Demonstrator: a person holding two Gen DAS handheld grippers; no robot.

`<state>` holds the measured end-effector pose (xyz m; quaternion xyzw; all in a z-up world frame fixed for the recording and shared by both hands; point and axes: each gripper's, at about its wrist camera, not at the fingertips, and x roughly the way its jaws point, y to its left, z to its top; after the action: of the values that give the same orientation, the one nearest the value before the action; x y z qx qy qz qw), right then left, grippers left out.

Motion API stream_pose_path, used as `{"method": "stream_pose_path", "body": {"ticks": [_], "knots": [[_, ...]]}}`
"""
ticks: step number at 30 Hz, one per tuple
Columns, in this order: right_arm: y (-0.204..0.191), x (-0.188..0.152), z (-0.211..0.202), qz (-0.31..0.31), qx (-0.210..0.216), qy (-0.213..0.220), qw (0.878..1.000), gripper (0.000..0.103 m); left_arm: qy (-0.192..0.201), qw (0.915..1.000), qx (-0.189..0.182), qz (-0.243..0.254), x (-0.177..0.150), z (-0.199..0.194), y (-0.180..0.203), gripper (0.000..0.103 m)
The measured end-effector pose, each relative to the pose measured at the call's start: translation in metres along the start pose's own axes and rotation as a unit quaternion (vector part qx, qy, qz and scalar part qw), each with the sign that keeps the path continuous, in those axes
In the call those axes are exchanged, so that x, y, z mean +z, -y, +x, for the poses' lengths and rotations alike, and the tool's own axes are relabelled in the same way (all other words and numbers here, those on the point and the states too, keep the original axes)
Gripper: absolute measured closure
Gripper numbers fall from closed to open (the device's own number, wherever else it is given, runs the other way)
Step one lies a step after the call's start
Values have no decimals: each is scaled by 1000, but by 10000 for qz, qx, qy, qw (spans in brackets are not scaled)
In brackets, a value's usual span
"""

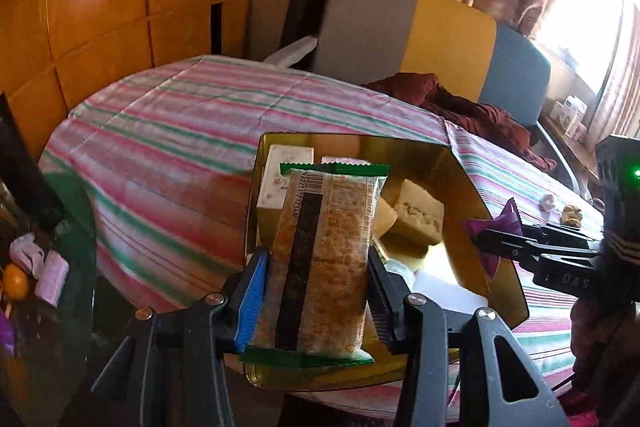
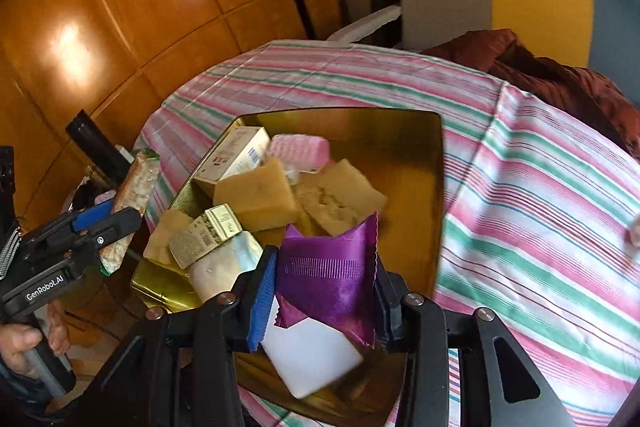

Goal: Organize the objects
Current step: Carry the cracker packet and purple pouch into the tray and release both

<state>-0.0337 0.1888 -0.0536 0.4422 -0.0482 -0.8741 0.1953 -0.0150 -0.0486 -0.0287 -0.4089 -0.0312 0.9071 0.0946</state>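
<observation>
The right hand-held gripper [image 2: 326,297], clamped on a shiny purple foil packet [image 2: 330,277], hangs directly above the gold metal tin [image 2: 416,163] on the striped tabletop [image 2: 540,211]. The left hand-held gripper [image 1: 316,291] grips a long green-edged snack bar [image 1: 326,259], its length pointing along the fingers over the tin's left edge.

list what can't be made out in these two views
- Left wrist view: much of the gold tin's contents hidden behind the snack bar in the left gripper.
- Right wrist view: white block partly covered by the purple packet in the right gripper; packet print blurred.
</observation>
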Motion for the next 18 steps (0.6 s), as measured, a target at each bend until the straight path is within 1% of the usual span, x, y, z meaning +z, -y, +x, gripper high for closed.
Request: {"method": "stream_pose_path", "body": {"ticks": [6,8,9,12,13,15,17,18], "knots": [[-5,5,15,-55,7,-134,9999,61,-155,9999,59,-14,1,22,6,56],[-4,6,20,-37,-23,-193,9998,61,-278,9995,132,-26,2,33,9,56],[-4,6,22,-36,-23,-212,9998,61,-346,9993,94,-53,1,41,10,56],[-4,6,27,-27,0,-262,9997,61,-511,9987,54,77,-3,54,18,56],[-3,5,30,-2,-6,-282,9996,59,-656,9977,-80,180,-5,61,25,56],[-1,5,33,28,-13,-312,9995,58,-653,9974,-204,219,-7,65,32,56],[1,4,35,71,-60,-322,9994,57,-685,9971,-227,260,-7,66,37,56],[2,4,35,101,-37,-330,9994,51,-634,9974,-217,276,-6,64,38,55]]}}
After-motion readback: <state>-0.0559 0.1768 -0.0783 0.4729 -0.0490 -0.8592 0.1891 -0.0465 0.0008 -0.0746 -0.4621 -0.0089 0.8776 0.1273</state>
